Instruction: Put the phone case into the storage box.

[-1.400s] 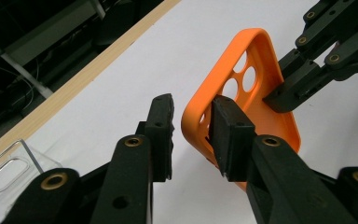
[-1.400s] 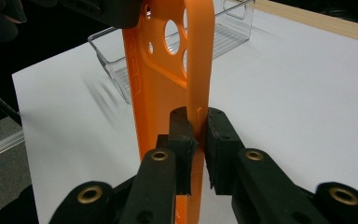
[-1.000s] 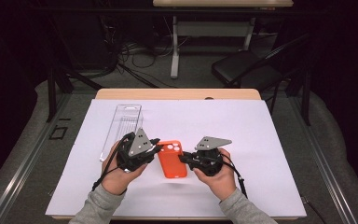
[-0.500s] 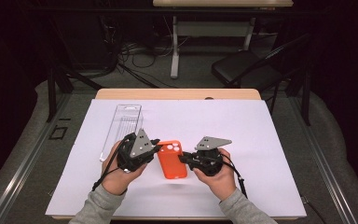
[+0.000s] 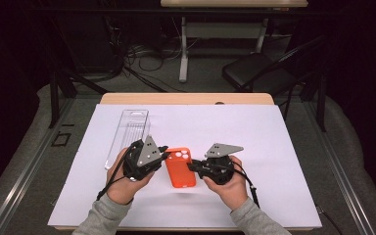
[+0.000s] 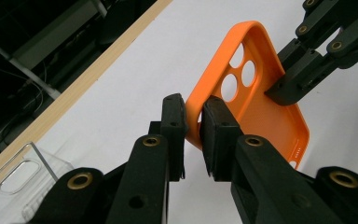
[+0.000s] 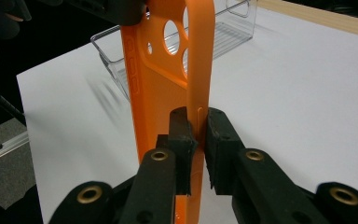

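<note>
An orange phone case (image 5: 180, 169) with three camera holes hangs just above the white sheet, between my two hands. My left gripper (image 5: 165, 153) is shut on the case's left rim near the camera holes; in the left gripper view its pads pinch the rim of the orange case (image 6: 256, 100) at the corner, left gripper (image 6: 194, 126). My right gripper (image 5: 192, 168) is shut on the opposite long edge; in the right gripper view the edge of the case (image 7: 158, 88) stands upright between the pads of the right gripper (image 7: 200, 128).
A clear plastic tray (image 5: 128, 134) lies on the white sheet (image 5: 254, 137) left of and behind my left hand; it also shows as the clear tray (image 7: 228, 32) behind the case. The table's wooden far edge (image 5: 186, 99) runs beyond it. A chair (image 5: 259, 73) stands past the table.
</note>
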### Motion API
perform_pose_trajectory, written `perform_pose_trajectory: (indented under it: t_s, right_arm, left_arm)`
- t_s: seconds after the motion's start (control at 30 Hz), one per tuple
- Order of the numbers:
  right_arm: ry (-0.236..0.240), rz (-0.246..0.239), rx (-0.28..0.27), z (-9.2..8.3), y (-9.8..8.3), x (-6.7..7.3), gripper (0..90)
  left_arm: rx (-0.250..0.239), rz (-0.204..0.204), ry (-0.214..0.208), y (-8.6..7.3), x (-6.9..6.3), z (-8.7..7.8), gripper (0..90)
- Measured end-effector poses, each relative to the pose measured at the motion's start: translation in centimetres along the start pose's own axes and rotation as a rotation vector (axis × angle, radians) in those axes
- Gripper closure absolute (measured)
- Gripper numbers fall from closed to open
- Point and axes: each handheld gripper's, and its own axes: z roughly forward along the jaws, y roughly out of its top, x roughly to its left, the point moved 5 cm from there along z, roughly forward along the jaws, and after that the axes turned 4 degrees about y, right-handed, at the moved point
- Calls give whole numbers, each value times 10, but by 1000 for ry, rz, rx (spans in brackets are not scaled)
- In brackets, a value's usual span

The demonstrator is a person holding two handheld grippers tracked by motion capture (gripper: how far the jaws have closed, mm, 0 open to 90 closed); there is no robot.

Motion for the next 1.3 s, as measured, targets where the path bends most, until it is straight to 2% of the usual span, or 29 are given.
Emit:
perform_pose_trajectory:
  t_s: [0.83,1.3]
  right_arm:
    - [8,10,-10,0,0,-1,799]
    - [18,18,-16,0,0,-1,736]
  left_arm:
    - [-8,9,3,1,-1,-2,800]
    - [-4,15,7,1,-1,0,801]
